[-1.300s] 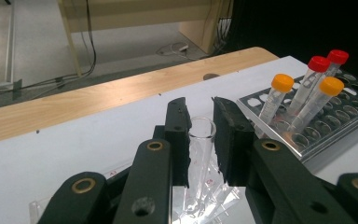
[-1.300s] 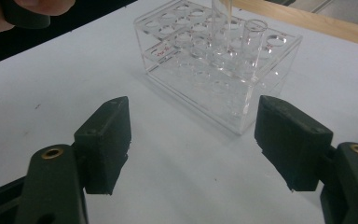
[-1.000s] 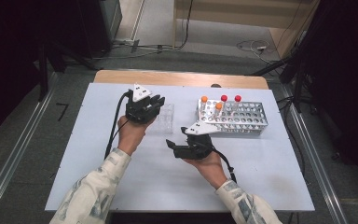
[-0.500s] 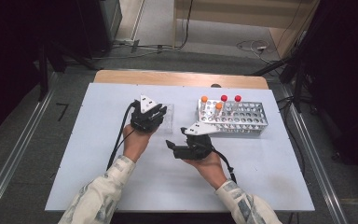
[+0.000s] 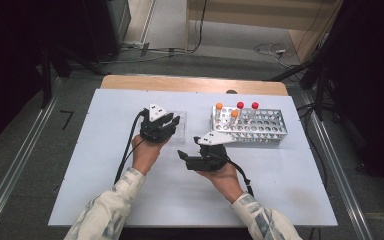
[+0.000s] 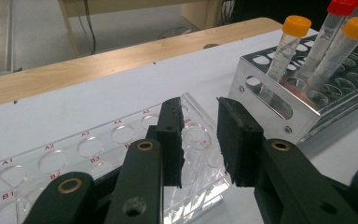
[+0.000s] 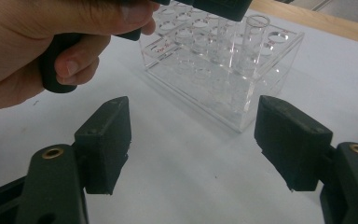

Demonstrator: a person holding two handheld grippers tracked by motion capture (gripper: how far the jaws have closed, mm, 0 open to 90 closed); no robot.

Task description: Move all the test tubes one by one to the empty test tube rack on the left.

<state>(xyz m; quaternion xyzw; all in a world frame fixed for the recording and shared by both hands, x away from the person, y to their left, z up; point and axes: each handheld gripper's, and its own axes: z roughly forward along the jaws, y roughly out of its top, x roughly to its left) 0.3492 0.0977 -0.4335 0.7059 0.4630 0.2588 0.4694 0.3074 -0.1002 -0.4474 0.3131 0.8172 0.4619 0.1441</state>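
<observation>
Fingers of the left gripper (image 5: 172,121) are standing a little apart over the right end of the clear acrylic rack (image 6: 98,154), having just been opening, nothing pinched between them in the left gripper view; a clear tube (image 7: 251,44) is standing upright in a hole at that end of the rack, seen in the right gripper view. Clear rack is sitting on the white table (image 5: 105,165), left of centre toward the far side, just left of the metal rack (image 5: 260,127). Metal rack is holding two orange-capped tubes (image 6: 286,49) and two red-capped tubes (image 5: 240,106) near its left end, all upright or slightly leaning. Right gripper (image 5: 182,156) is hovering near the table's middle, nearer than both racks, pointing left; its fingers are spread wide with nothing between them, only bare table and the clear rack beyond in the right gripper view. Left hand (image 7: 51,42) is wrapping the left gripper's handle. Sleeves are coming in from the near edge.
</observation>
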